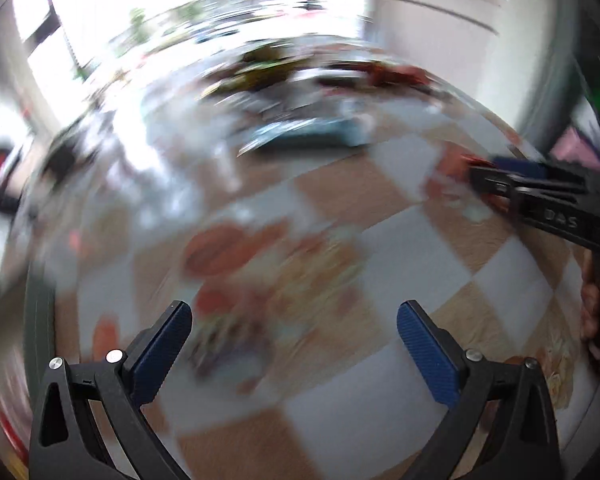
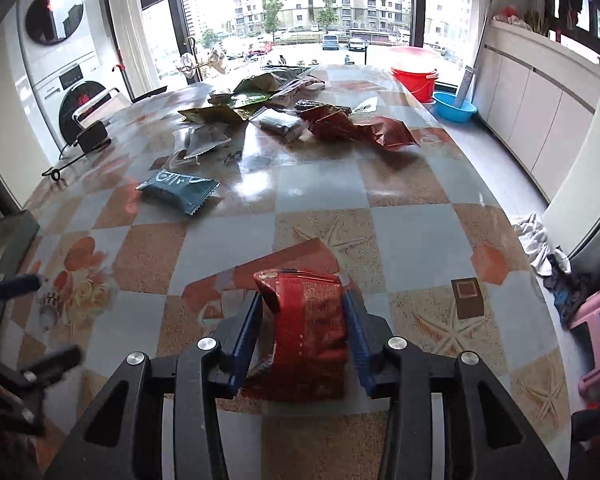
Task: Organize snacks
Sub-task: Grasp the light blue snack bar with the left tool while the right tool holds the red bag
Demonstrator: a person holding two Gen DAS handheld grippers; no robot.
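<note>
My right gripper (image 2: 304, 300) is shut on a red snack packet (image 2: 306, 332), held just above the checkered table (image 2: 412, 240). It shows blurred in the left wrist view (image 1: 476, 178) with the red packet (image 1: 452, 164) at its tips. My left gripper (image 1: 294, 320) is open and empty over the table, its view motion-blurred; it appears blurred at the left edge of the right wrist view (image 2: 32, 320). A blue packet (image 2: 180, 192) lies mid-table. Red packets (image 2: 360, 126), green and yellow packets (image 2: 236, 104) and clear packets (image 2: 200, 140) are piled farther back.
A small brown card (image 2: 467, 298) lies at the table's right. A black box with a cable (image 2: 94, 138) sits at the left edge. A red bucket (image 2: 414, 78) and blue basin (image 2: 454, 106) stand on the floor beyond. Cabinets (image 2: 540, 100) run along the right.
</note>
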